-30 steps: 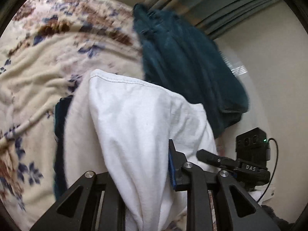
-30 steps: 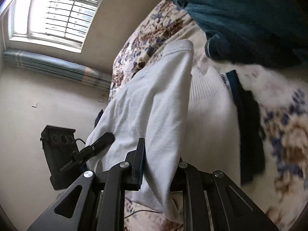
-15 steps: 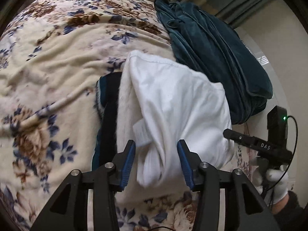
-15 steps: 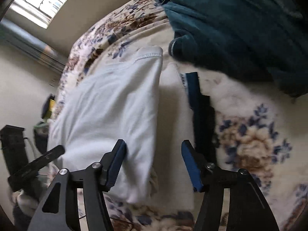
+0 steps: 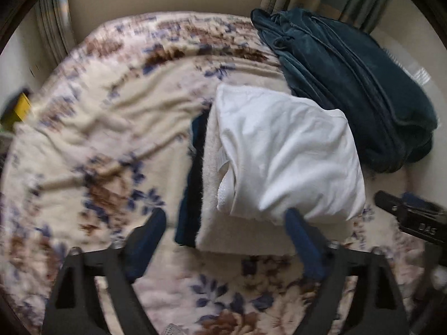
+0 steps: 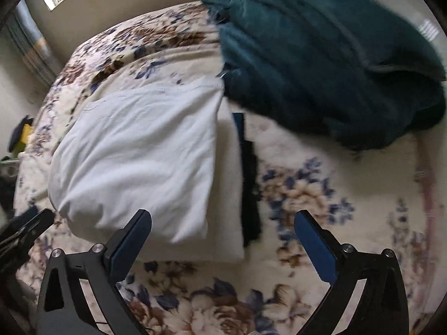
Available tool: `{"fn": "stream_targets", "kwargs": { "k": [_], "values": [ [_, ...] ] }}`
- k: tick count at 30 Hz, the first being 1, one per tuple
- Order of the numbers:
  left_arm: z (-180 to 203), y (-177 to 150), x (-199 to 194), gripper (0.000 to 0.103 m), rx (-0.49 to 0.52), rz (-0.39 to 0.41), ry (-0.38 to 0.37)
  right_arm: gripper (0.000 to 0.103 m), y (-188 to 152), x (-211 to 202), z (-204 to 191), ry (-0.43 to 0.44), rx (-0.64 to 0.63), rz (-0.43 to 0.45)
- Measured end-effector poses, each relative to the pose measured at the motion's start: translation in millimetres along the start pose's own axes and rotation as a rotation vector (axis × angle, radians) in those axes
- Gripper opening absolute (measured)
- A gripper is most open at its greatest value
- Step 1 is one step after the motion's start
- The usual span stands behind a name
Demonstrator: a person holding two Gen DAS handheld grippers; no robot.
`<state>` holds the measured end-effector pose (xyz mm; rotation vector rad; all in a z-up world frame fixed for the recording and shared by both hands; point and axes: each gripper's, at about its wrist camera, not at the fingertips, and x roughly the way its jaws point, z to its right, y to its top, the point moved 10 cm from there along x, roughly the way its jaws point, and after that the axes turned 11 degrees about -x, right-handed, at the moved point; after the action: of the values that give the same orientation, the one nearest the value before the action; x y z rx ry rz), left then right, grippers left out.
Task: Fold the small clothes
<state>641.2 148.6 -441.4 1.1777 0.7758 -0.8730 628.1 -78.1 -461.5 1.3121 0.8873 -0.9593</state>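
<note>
Both my grippers are wide open now, jaws just having spread, and neither has hold of anything. The left gripper (image 5: 223, 223) hangs above the near edge of the pile, its blue pads clear of the cloth. The right gripper (image 6: 223, 223) does likewise, nothing pinched between its pads.

The white shirt (image 5: 287, 150) lies folded on top of the stack, on the bed with the floral blanket (image 5: 106, 145). Under it sits a cream towel-like piece (image 5: 212, 195), and a dark garment (image 5: 192, 189) pokes out along that piece's far side, at the bottom of the pile. From the right wrist, the shirt (image 6: 139, 153) lies left of centre, its stitched hem at the far end.

A teal velvet heap (image 5: 349, 83) is bunched just beyond the stack, touching the shirt's far corner.

Writing: the right gripper's body at the edge of my left view shows pale letters, roughly "DAS", blurred. A small tag on the shirt is unreadable.
</note>
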Motion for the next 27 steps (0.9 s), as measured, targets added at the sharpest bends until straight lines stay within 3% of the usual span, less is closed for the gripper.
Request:
{"fn": "stream_targets", "kwargs": {
  "k": [4,14,27],
  "values": [
    [3,-4,-37,0.095,0.017,0.057,0.072,0.103,-12,-49,4,-0.065,0.025,0.042],
    [24,-26,-178,0.095,0.017,0.143,0.065,0.103,-48,-210,7,-0.129,0.037,0.163],
    [39,-79,-359,0.095,0.038,0.282,0.043,0.103,-128,-438,-10,-0.134,-0.031,0.349]
  ]
}}
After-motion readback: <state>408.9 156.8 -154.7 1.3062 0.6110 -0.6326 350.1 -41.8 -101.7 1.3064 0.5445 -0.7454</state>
